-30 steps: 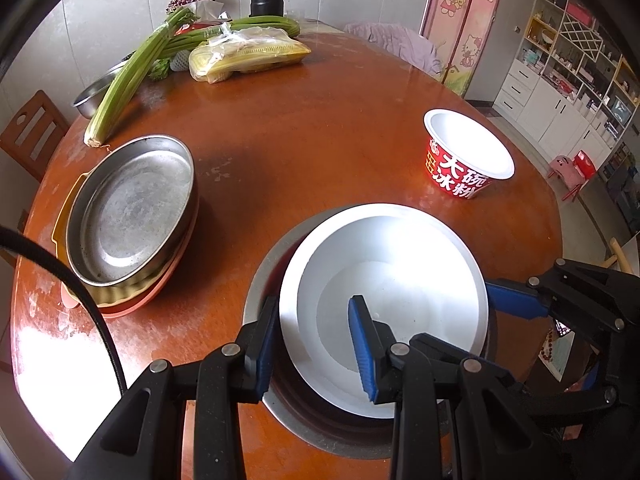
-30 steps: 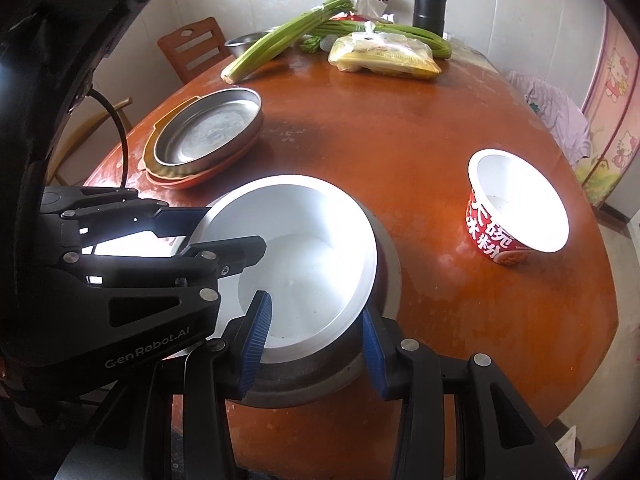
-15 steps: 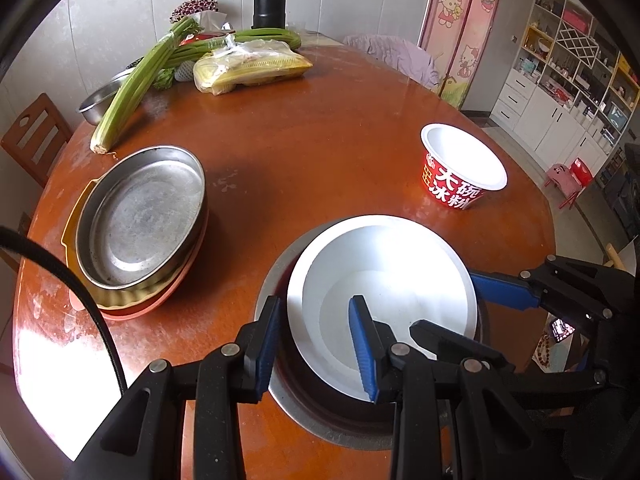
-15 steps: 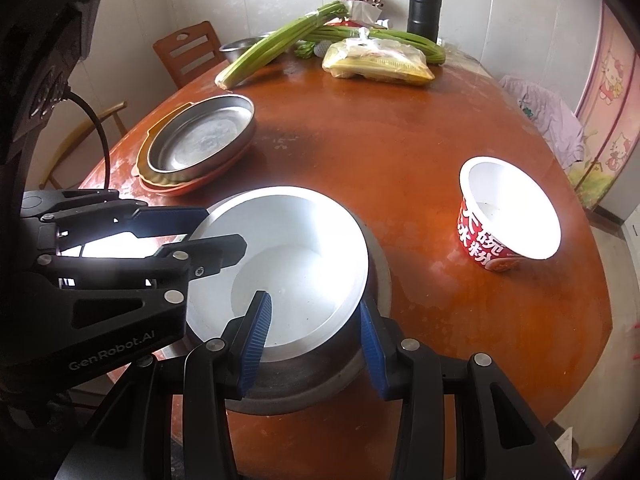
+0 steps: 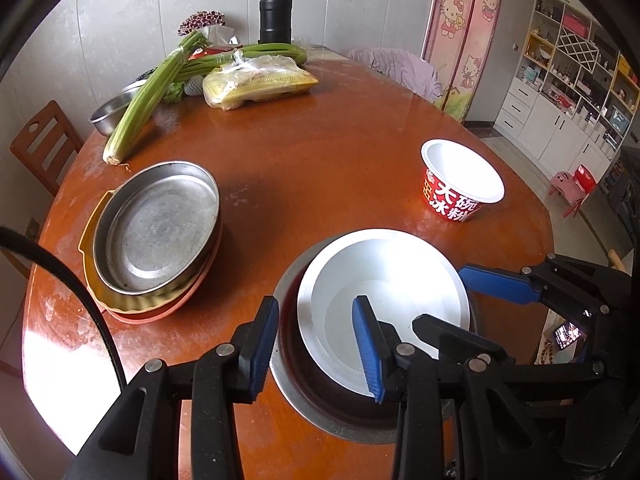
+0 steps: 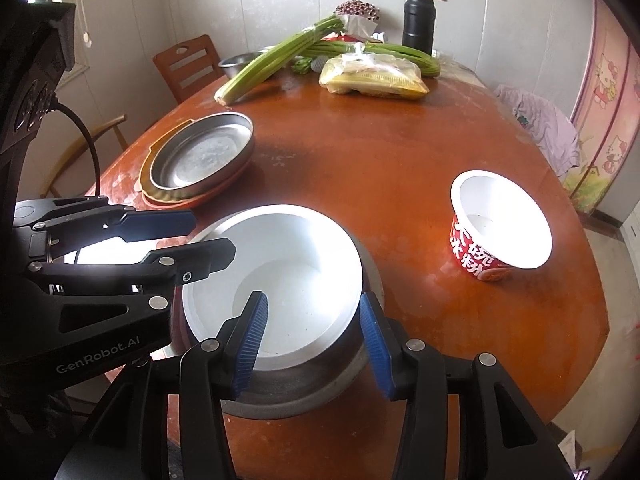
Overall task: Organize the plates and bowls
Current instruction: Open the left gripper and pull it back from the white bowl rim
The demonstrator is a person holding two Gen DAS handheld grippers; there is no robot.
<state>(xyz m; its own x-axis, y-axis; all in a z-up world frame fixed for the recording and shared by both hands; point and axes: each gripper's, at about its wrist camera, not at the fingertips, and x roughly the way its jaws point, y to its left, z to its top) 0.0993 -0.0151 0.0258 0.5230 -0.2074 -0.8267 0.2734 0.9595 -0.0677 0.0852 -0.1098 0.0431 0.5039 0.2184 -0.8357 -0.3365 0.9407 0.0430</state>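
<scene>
A white bowl point(image 5: 384, 280) point(image 6: 280, 276) sits nested inside a larger steel bowl point(image 5: 320, 412) point(image 6: 304, 396) at the near edge of the round table. My left gripper point(image 5: 316, 344) is open, its fingers straddling the near left rims of both bowls. My right gripper point(image 6: 312, 340) is open, straddling the near right rims. A stack with a steel pan point(image 5: 156, 228) point(image 6: 204, 156) on top of yellow and orange dishes stands to the left. A red-and-white paper bowl point(image 5: 460, 188) point(image 6: 500, 228) stands to the right.
The brown round table point(image 5: 320, 152) holds celery stalks point(image 5: 148, 96), a bagged yellow food pack point(image 5: 256, 84), a small steel bowl point(image 5: 112, 112) and a black flask point(image 5: 275, 16) at the far side. Wooden chairs point(image 6: 188, 64) stand at the left.
Both grippers have drawn back and risen a little from the nested bowls, which look smaller now. The bowls stay in place on the table.
</scene>
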